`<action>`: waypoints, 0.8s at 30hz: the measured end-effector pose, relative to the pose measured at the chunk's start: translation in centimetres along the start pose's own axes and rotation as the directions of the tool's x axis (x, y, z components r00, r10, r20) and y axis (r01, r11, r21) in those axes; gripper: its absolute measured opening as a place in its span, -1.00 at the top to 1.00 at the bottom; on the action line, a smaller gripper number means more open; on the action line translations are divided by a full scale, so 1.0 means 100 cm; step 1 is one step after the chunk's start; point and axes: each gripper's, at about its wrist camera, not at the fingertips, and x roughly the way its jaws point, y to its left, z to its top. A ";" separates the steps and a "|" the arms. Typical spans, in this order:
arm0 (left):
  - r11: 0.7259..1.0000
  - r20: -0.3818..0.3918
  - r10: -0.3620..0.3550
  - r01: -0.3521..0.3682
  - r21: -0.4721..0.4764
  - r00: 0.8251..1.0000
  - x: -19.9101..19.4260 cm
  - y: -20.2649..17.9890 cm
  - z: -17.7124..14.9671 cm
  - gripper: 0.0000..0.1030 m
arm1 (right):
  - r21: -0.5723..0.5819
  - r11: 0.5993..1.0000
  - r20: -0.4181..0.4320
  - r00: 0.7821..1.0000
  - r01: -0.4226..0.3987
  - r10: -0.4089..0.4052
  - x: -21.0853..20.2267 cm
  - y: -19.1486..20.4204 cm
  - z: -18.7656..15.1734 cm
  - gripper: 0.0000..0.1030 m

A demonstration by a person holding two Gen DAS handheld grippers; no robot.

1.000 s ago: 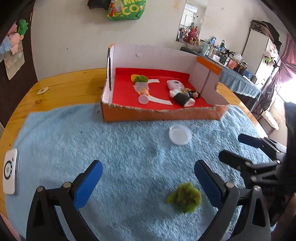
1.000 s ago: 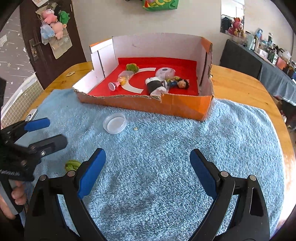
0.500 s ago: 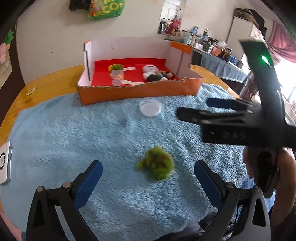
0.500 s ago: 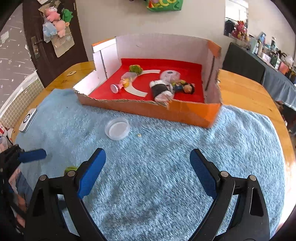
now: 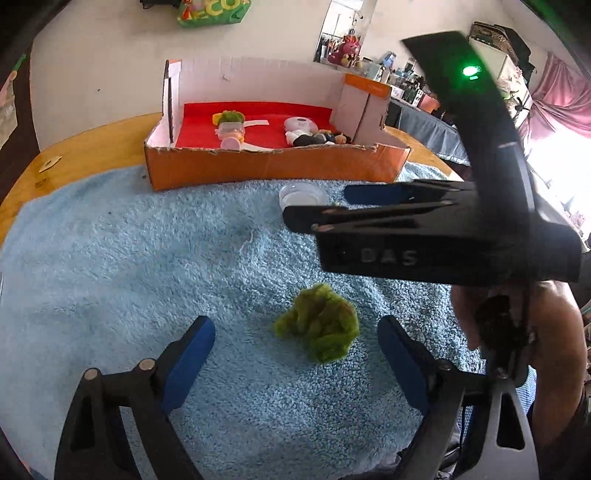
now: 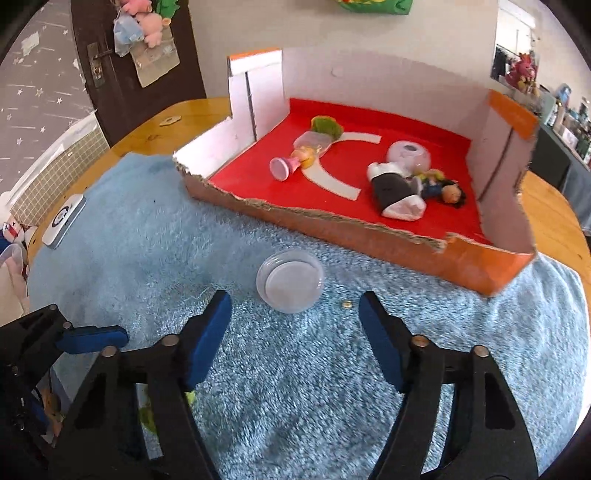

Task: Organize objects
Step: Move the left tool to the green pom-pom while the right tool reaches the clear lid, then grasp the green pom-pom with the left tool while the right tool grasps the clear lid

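Our left gripper has just been closing around the moss on the towel, pads not yet touching; our right, narrowing and empty, nears the lid; soft moss may slip free

- A round wooden table with a glossy honey finish fills the middle of the room; a fluffy light-blue towel covers most of it.
- Behind the table stands a plain off-white wall, with a green printed bag hanging high on it.
- Left of the table is a dark brown door with small plush toys hung on it.
- Beside the door is grey wallpaper with stars.
- Right of the table a long counter with a dark cloth holds crowded clutter.
- Far right of the table, pink curtains frame a glaring bright window.
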 end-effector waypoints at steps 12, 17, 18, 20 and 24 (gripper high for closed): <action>0.998 0.025 0.035 -0.036 0.049 0.999 0.006 -0.010 0.001 -0.05 | -0.023 0.999 -0.007 1.000 0.024 -0.024 0.011 0.003 0.004 0.19; 0.997 0.028 0.045 -0.046 0.055 0.999 0.007 -0.012 0.002 0.15 | -0.019 0.999 0.002 0.999 0.032 -0.032 0.011 0.002 0.003 0.24; 0.998 0.027 0.044 -0.045 0.051 0.999 0.007 -0.011 0.003 0.16 | -0.015 0.999 0.004 0.999 0.033 -0.033 0.011 0.002 0.003 0.24; 0.998 0.024 0.037 -0.038 0.042 0.999 0.007 -0.009 0.004 0.18 | -0.006 1.000 0.007 1.000 0.031 -0.031 0.010 0.001 0.002 0.24; 0.999 0.022 0.035 -0.036 0.033 0.999 0.007 -0.004 0.007 0.18 | 0.000 1.000 0.010 1.000 0.026 -0.026 0.006 0.000 0.000 0.24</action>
